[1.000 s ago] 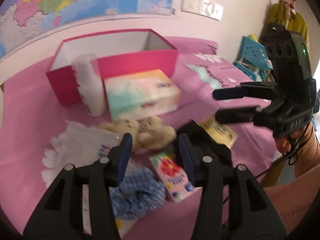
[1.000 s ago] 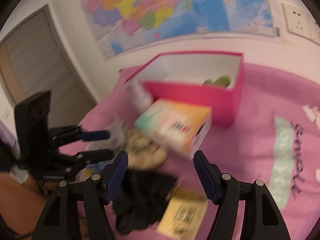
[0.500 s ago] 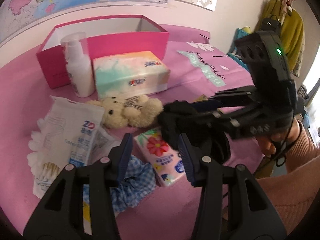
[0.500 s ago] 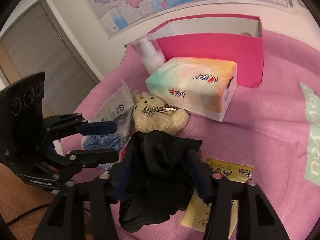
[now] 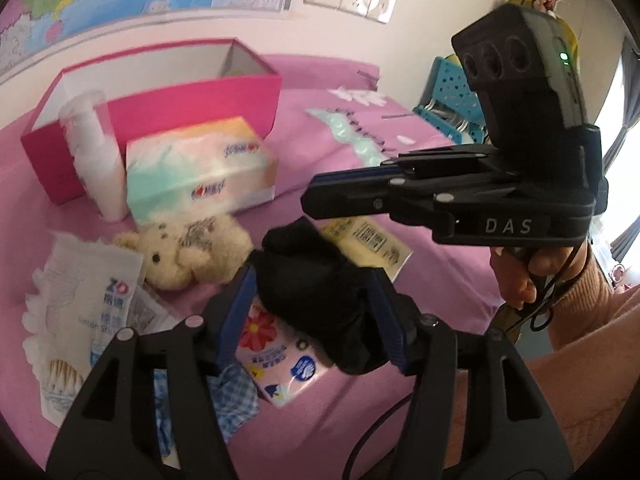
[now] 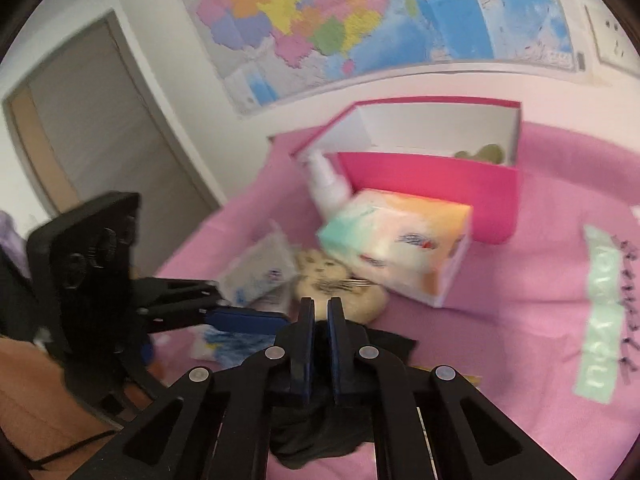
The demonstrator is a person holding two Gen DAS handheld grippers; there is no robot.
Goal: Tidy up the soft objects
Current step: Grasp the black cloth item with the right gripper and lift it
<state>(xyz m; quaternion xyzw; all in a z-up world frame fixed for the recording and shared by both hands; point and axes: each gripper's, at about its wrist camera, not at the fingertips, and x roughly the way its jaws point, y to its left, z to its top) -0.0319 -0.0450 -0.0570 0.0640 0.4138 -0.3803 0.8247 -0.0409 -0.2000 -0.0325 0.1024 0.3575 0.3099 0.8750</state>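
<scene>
My right gripper [image 6: 319, 312] is shut on a black cloth [image 6: 320, 432], which hangs from its fingers above the pink bedspread. In the left wrist view the same black cloth [image 5: 316, 292] hangs between my left gripper's spread fingers [image 5: 312, 300], under the right gripper [image 5: 320, 196]. My left gripper is open. A cream teddy bear [image 5: 188, 252] lies on the bedspread in front of a tissue box [image 5: 200, 170]. An open pink box [image 5: 160, 100] stands behind them.
A white pump bottle [image 5: 94, 156] stands by the pink box. A cotton swab packet [image 5: 84, 316], a floral tissue pack [image 5: 276, 360], a blue checked scrunchie [image 5: 228, 396] and a yellow card [image 5: 368, 240] lie on the bedspread. Something green [image 6: 484, 153] sits inside the box.
My right gripper closed on the black cloth and lifted it off the bedspread. The cloth now hangs between my left gripper's open fingers.
</scene>
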